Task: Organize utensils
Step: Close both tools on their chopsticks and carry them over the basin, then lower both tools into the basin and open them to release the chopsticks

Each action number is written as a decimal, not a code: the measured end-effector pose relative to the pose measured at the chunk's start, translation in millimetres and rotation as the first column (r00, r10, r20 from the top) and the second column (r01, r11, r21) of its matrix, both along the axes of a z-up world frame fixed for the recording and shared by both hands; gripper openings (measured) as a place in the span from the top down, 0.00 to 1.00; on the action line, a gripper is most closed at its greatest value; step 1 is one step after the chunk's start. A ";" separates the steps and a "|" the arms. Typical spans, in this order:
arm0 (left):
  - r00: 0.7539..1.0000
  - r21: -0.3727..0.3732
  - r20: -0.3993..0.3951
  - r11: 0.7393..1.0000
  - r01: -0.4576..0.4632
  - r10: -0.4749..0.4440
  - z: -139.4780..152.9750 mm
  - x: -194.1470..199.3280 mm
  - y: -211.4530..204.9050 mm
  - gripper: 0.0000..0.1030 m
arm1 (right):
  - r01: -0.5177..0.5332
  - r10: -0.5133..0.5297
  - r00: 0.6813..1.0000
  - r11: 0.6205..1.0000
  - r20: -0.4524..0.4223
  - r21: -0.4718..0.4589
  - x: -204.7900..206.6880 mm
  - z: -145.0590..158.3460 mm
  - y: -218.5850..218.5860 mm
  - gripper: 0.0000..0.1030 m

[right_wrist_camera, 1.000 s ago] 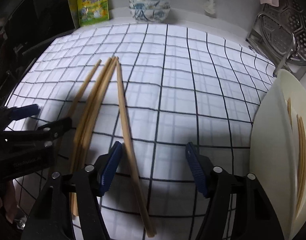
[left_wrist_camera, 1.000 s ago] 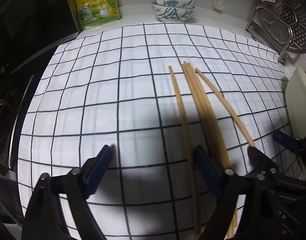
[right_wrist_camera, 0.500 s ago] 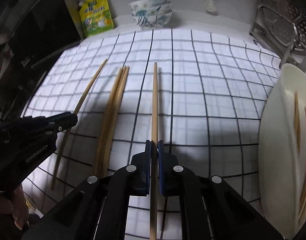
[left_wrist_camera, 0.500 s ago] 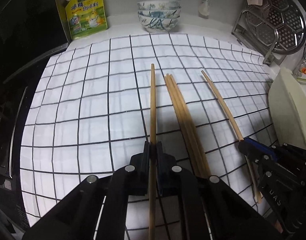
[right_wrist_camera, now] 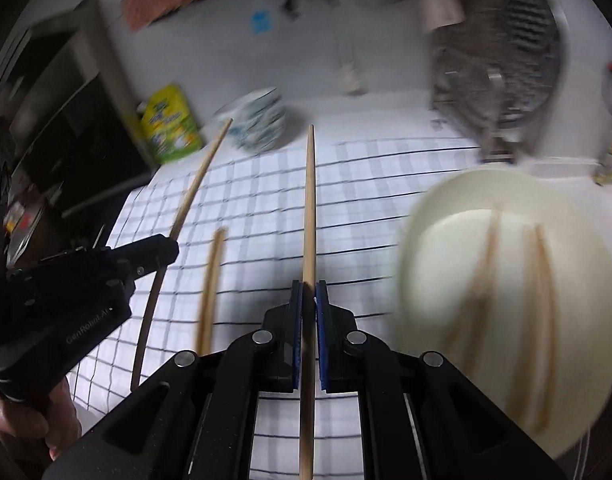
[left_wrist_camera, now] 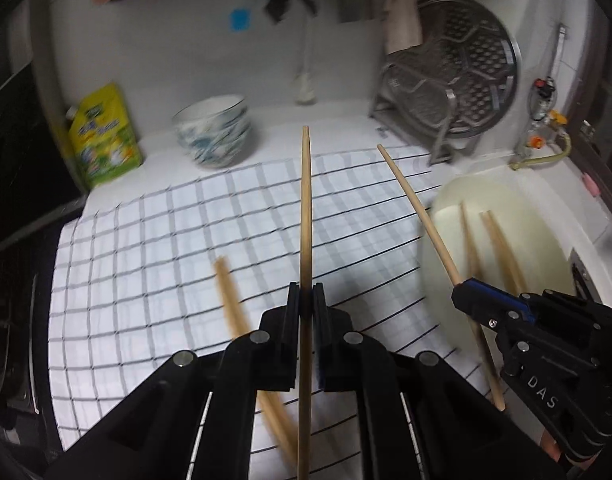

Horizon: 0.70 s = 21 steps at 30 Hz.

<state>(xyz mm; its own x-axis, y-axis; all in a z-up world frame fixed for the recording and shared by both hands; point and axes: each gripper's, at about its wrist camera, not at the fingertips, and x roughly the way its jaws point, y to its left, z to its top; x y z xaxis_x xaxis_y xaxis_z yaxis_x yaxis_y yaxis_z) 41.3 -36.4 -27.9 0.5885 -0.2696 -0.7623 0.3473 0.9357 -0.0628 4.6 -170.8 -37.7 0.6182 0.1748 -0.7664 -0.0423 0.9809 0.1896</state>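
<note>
Chopsticks: your left hand-held gripper (left_wrist_camera: 305, 307) clamps one chopstick (left_wrist_camera: 305, 216), your right hand-held gripper (right_wrist_camera: 308, 300) another (right_wrist_camera: 309, 208); those on the plate (right_wrist_camera: 457, 200) blur, perhaps three.

Checked cloth (left_wrist_camera: 154, 280) lies mostly open; bowls (left_wrist_camera: 214, 132) and rack (left_wrist_camera: 445, 92) crowd its far edge.

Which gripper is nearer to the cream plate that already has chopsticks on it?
Right. The right gripper is beside the cream plate; the left gripper is further left, over the checked cloth.
</note>
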 end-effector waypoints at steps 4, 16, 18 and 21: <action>0.995 -0.016 0.032 0.996 0.093 -0.093 11.7 -4.9 -51.5 0.93 | 0.119 -0.119 0.993 0.993 0.022 -0.008 -17.6 10.8 -57.4 0.94; 0.963 0.016 0.053 0.964 0.264 -0.265 -9.6 -10.2 -186.6 0.93 | 0.329 -0.329 0.944 0.944 0.012 0.006 -45.5 -4.8 -172.5 0.94; 0.960 0.040 0.052 0.961 0.273 -0.274 -16.0 -8.4 -202.3 0.93 | 0.338 -0.339 0.941 0.941 0.002 0.024 -45.1 -10.4 -182.4 0.94; 0.960 0.070 0.046 0.960 0.273 -0.276 -26.8 -7.6 -214.5 0.93 | 0.339 -0.339 0.941 0.940 -0.027 0.046 -43.2 -21.4 -190.7 0.94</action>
